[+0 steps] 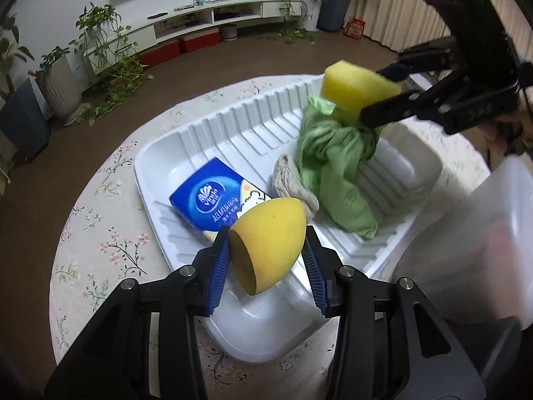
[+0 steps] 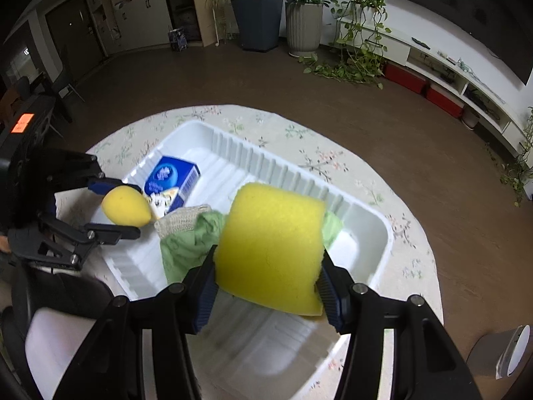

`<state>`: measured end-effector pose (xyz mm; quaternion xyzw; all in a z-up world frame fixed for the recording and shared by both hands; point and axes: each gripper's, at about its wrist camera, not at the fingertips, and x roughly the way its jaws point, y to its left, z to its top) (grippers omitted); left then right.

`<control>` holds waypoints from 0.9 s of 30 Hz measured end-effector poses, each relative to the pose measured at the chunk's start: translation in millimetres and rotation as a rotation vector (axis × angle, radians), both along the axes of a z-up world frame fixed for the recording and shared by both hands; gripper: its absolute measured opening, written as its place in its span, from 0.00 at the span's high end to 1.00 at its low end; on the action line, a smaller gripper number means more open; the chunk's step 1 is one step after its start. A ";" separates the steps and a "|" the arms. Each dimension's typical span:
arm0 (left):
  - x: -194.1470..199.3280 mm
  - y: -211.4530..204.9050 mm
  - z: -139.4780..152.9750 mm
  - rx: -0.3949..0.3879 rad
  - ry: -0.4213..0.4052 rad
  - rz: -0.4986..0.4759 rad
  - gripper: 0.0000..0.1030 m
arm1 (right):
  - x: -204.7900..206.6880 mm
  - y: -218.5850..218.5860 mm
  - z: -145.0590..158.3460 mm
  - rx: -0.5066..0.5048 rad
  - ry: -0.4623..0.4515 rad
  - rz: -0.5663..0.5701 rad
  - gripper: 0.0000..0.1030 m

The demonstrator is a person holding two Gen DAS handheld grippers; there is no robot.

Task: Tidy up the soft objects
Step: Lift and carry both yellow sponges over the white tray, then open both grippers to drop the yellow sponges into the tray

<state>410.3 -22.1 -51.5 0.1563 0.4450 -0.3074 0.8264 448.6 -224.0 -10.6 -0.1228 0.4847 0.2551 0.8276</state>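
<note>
1. Left wrist view: the white tray (image 1: 160, 153) already holds a blue tissue pack (image 1: 206, 203), a green cloth (image 1: 333, 163) and a beige knitted cloth (image 1: 293, 180).
2. Left gripper (image 1: 266, 250) clamps an egg-shaped yellow sponge (image 1: 269, 243) over the tray — not yet released.
3. Right gripper (image 2: 266, 286) pinches a yellow block sponge (image 2: 269, 246) above the green cloth; both sponges are probably left to place.

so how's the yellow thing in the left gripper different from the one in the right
The egg-shaped sponge in the left hand-held gripper is rounded and smooth with one flat cut face; the block sponge in the right hand-held gripper is a thick slab with a coarse, porous surface. Both are yellow, gripped and held over the white tray.
</note>
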 end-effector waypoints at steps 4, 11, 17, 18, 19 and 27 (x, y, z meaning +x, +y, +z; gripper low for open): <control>-2.4 1.6 0.3 -0.010 -0.015 0.003 0.60 | -12.6 -11.2 0.4 0.005 -0.006 0.014 0.45; -1.6 -1.5 -2.5 0.015 -0.029 0.000 0.59 | -26.8 -6.3 -7.0 -0.045 -0.010 0.096 0.44; -0.4 5.6 -1.5 -0.006 0.009 0.034 0.58 | -21.6 10.2 -10.0 -0.099 -0.032 0.114 0.43; -1.7 6.2 -1.6 -0.002 0.013 0.035 0.58 | -19.7 11.9 -9.5 -0.101 -0.035 0.112 0.43; -2.7 7.7 -1.9 0.003 0.017 0.037 0.58 | -16.5 14.6 -9.5 -0.103 -0.038 0.111 0.43; -8.2 7.8 -7.2 0.042 0.018 0.046 0.50 | -11.6 23.2 -11.1 -0.103 -0.051 0.109 0.33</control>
